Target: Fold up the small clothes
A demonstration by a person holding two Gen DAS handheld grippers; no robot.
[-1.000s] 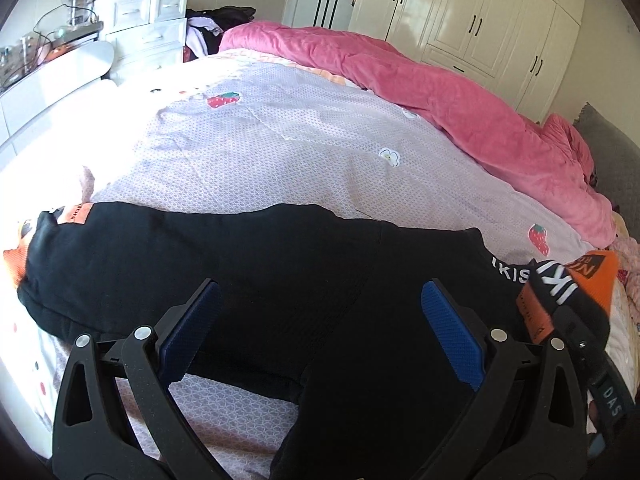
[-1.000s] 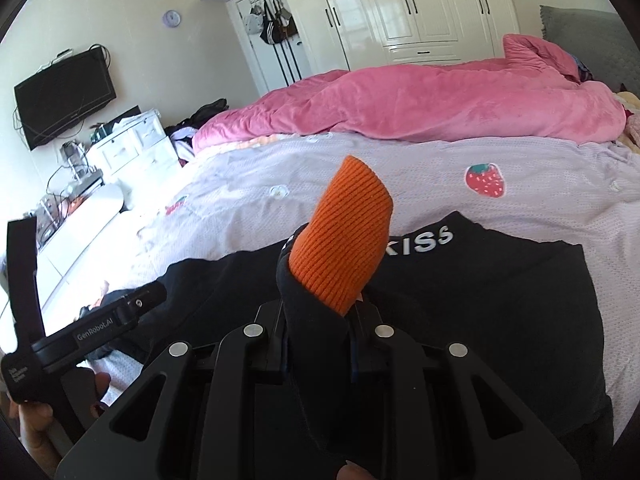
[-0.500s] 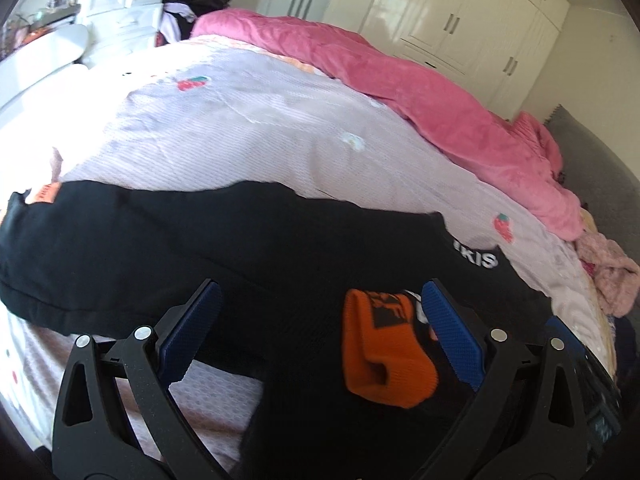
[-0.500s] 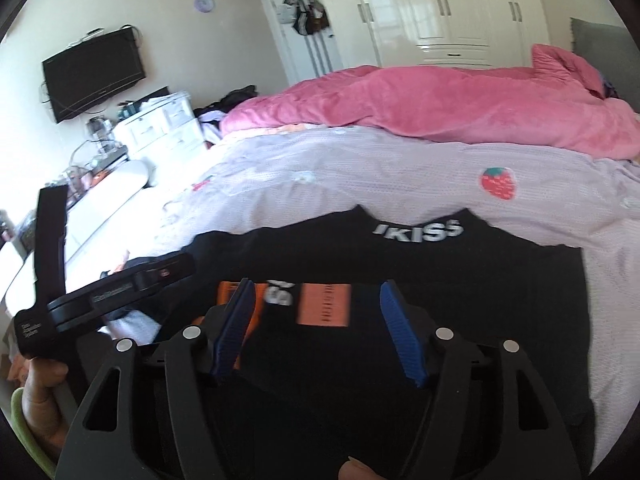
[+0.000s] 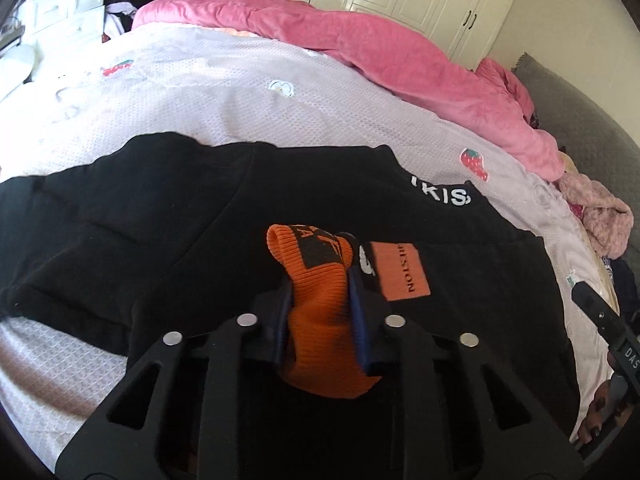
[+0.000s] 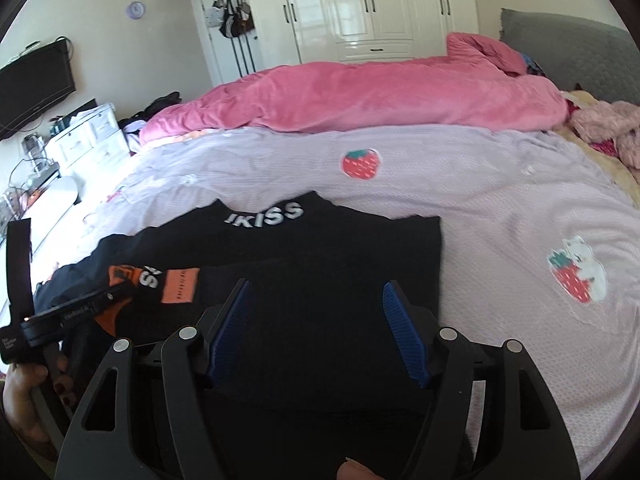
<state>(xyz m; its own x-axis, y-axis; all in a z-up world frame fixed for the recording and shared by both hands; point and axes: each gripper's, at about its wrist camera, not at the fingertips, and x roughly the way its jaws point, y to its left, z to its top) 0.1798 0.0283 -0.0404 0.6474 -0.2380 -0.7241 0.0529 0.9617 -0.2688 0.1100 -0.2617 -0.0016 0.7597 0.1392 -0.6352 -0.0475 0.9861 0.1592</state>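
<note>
My left gripper [image 5: 320,300] had just closed its jaws on the orange cuff [image 5: 320,276] of the black sweatshirt [image 5: 160,232], which lay flat on the lilac strawberry bedspread [image 6: 500,200]. My right gripper [image 6: 316,332] had just spread wide, nothing between its blue pads [image 6: 404,336], over the sweatshirt's body.

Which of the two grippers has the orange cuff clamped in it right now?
The left gripper: its blue pads are shut on the orange cuff of the black garment. The right gripper stands open over the black cloth, pinching nothing.
</note>
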